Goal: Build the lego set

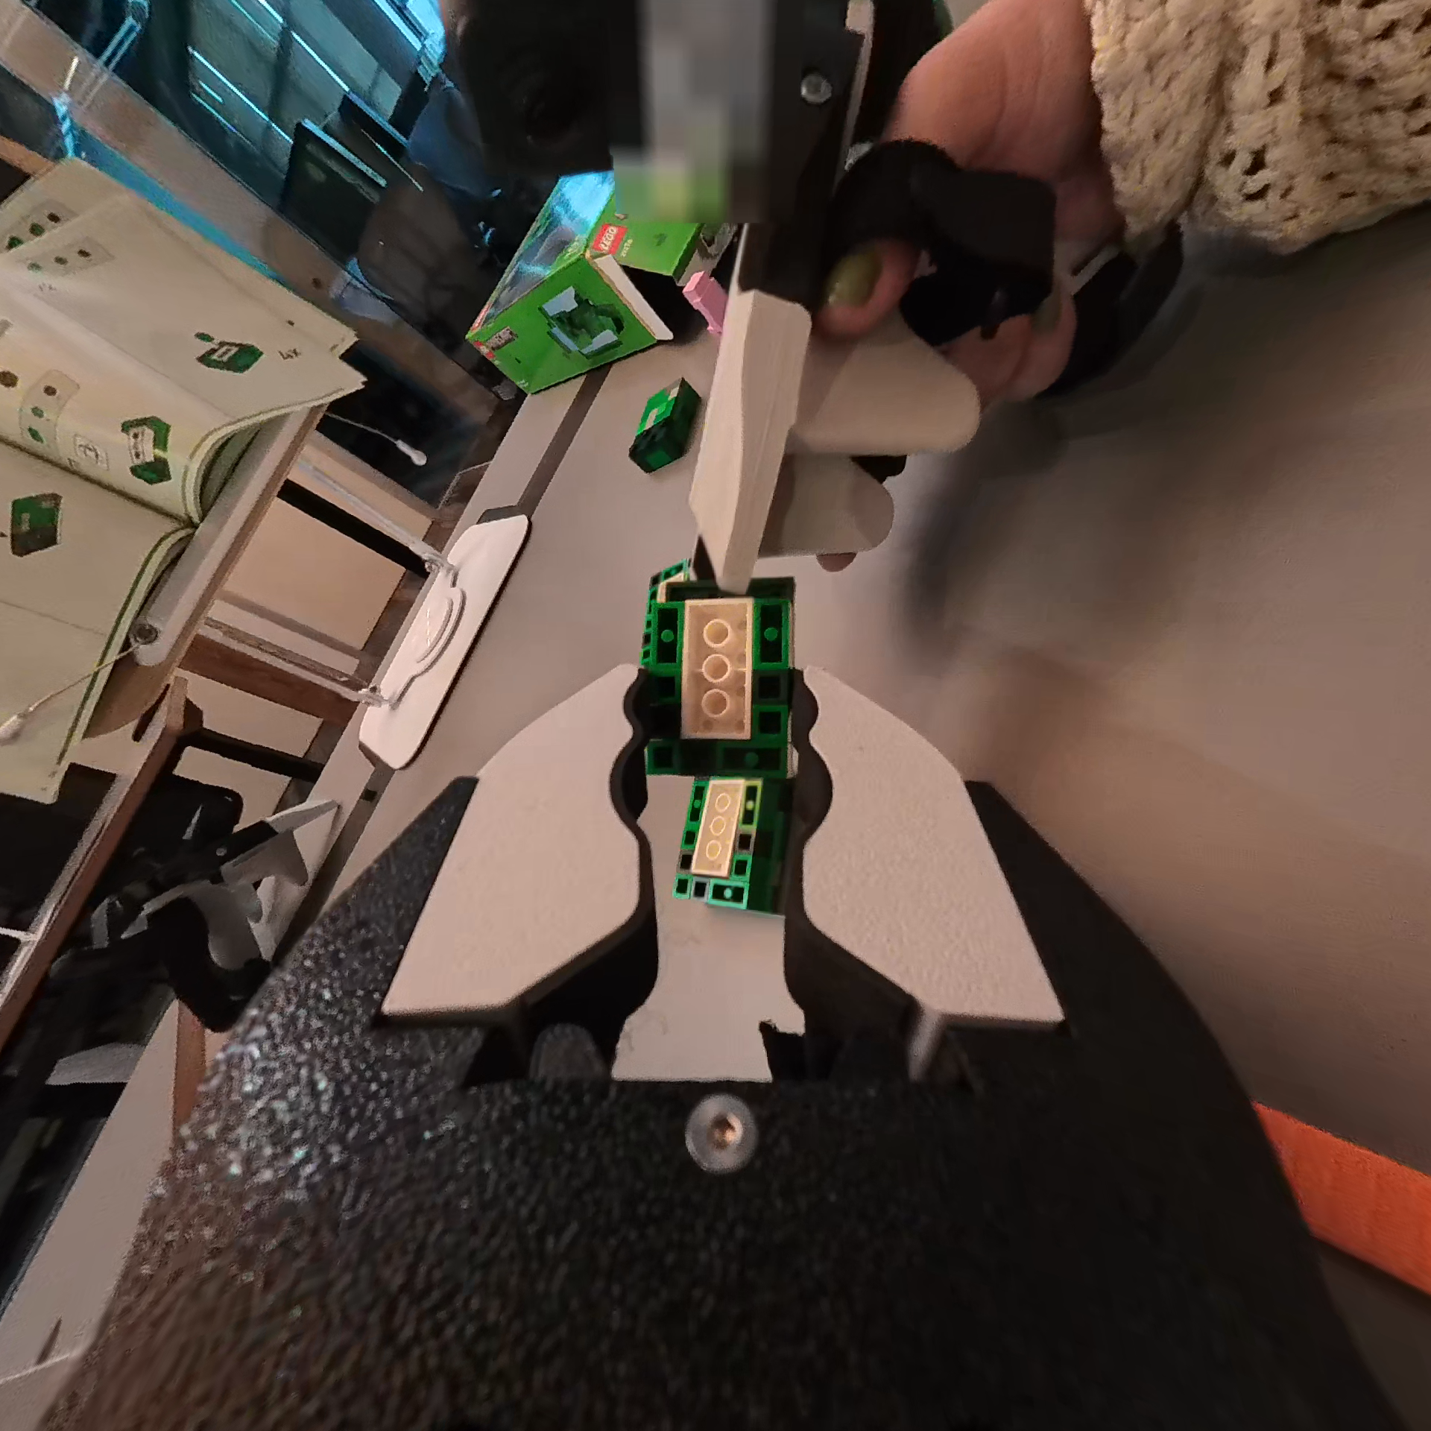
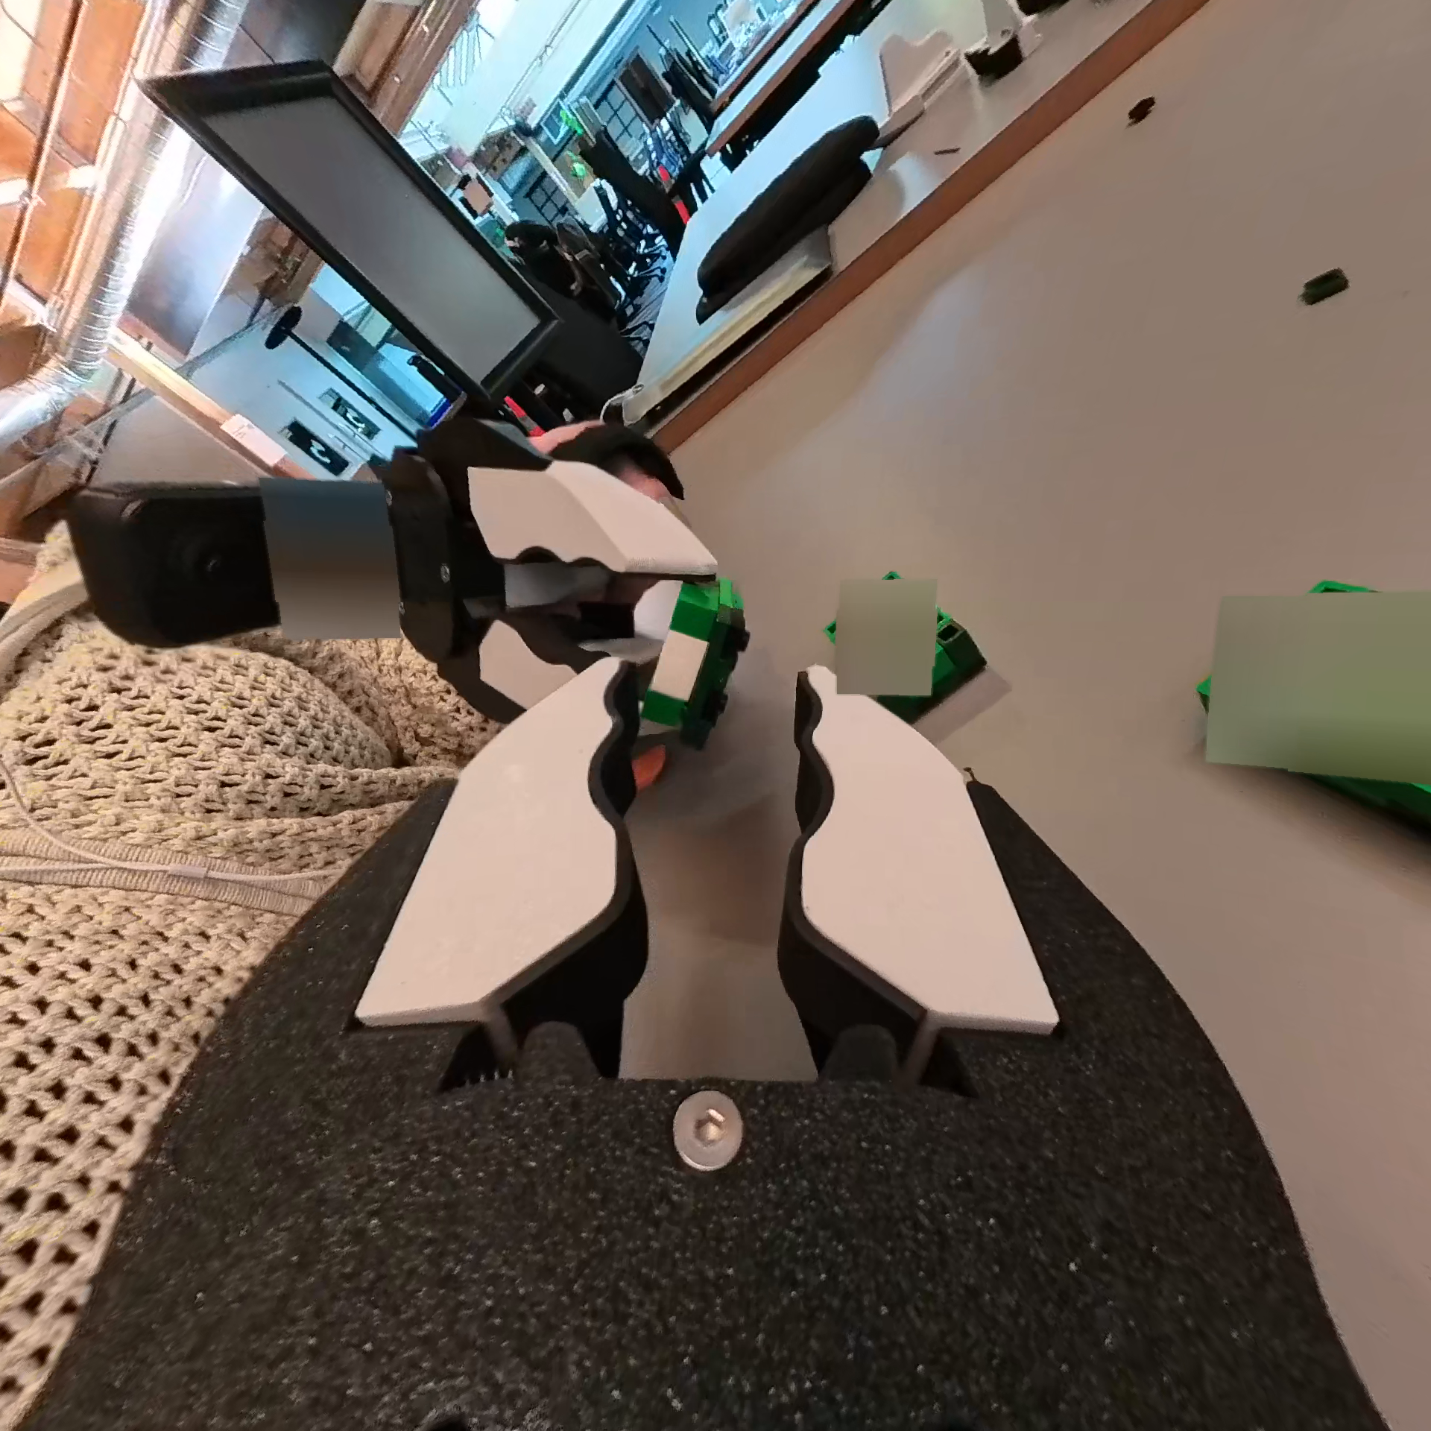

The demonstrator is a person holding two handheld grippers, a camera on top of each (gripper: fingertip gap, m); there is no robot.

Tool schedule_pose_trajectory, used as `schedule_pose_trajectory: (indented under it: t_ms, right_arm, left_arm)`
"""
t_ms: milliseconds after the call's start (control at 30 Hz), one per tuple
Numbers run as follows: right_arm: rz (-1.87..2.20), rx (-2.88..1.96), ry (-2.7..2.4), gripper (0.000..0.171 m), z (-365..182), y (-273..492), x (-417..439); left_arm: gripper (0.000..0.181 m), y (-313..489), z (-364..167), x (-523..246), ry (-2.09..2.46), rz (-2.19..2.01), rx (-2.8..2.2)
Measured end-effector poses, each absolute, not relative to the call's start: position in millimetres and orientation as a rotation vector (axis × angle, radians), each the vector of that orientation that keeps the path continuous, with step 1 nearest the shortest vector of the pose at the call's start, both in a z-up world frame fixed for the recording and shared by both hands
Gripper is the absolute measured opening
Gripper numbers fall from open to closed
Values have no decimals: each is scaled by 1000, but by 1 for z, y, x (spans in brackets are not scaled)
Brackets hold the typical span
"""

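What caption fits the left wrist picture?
Left gripper clamps a green Lego block while the right gripper touches its top.

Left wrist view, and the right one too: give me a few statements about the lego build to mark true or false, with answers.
1. The left gripper is shut on the green assembly. True.
2. The right gripper holds a brick. False: it is open, with nothing between its fingers.
3. A green box lies on the table beyond the assembly. True.
4. The instruction booklet is closed. False: it lies open.
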State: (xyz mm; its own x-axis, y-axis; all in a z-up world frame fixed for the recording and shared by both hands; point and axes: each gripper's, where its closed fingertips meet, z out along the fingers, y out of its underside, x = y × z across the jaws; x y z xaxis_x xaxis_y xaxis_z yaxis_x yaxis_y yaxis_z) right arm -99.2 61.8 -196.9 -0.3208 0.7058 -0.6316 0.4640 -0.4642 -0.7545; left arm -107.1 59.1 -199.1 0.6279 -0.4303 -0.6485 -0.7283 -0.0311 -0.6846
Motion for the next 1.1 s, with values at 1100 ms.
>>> schedule_pose_trajectory:
  t_ms: [1100]
  right_arm:
    - [2256,-1650,-1350,18,-174,55,-97]
  left_arm:
    - [51,60,-193,-106,811,190,-1578]
